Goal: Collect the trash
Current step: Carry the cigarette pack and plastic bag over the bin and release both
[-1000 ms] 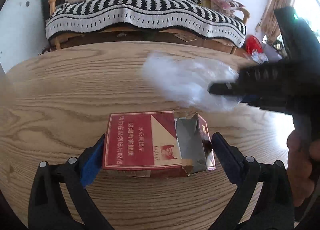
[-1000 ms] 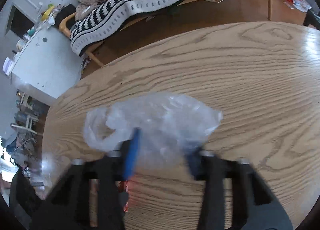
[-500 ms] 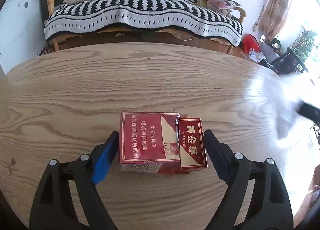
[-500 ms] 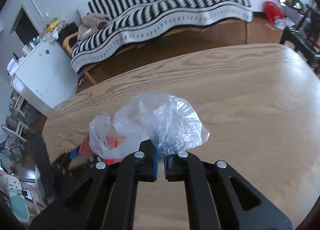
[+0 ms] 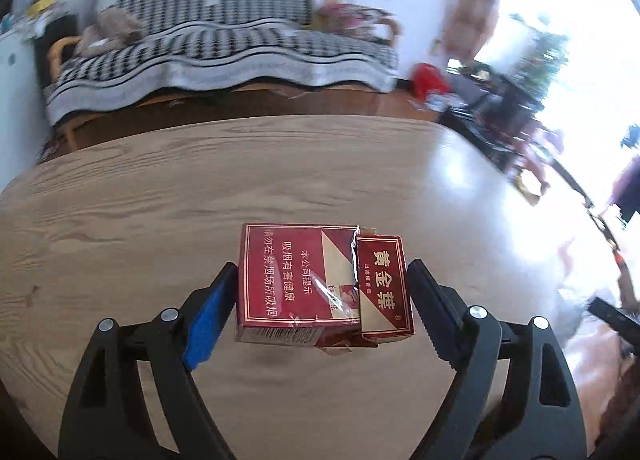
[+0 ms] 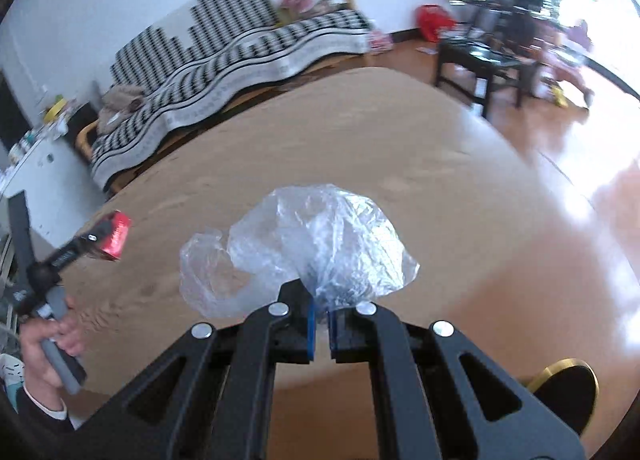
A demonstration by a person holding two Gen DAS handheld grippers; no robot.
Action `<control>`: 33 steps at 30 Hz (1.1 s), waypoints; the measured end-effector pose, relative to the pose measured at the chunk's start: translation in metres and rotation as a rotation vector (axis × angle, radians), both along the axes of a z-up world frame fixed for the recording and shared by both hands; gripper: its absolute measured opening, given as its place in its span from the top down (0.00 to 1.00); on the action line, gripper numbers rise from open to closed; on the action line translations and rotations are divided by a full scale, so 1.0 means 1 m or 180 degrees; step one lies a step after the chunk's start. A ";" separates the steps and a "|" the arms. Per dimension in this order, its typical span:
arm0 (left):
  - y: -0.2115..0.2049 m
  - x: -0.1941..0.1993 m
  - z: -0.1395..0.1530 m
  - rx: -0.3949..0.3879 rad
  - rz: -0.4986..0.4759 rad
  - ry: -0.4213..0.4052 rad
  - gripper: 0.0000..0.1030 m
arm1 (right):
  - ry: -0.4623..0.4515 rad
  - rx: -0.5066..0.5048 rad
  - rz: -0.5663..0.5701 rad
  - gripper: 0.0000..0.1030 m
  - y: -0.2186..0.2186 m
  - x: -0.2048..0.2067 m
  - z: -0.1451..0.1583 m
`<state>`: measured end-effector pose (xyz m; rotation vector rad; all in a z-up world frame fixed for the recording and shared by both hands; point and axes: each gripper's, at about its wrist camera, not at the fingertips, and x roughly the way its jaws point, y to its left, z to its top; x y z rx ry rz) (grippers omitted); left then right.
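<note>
The left gripper (image 5: pixel 320 300) clamps a red rectangular cardboard cigarette packet (image 5: pixel 320 284) across its width, lifted clear above the oval wood-grain desk (image 5: pixel 160 195); the right gripper (image 6: pixel 321 326) has its fingers clenched on the gathered neck of a crumpled clear plastic bag (image 6: pixel 304 244), held up over the desk's near right part. The likeliest slip, as I judge it, is the packet: its torn flip lid hangs loose on the right side, so that finger may press on the flap rather than the body, and a quick swing could let the packet pivot or drop; the bag is pinched by only a thin twist of film and could slide out. The packet looks crushed, with gold and white lettering and ragged foil at the tear; the bag is wrinkled, translucent and seemingly empty.
</note>
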<state>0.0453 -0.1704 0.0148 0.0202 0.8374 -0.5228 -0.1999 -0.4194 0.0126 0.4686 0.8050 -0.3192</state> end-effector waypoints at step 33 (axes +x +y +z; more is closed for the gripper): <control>-0.376 -0.382 -0.126 0.0522 -0.2668 0.0701 0.20 | 0.0781 0.0050 -0.1960 0.95 -0.157 -0.422 -0.148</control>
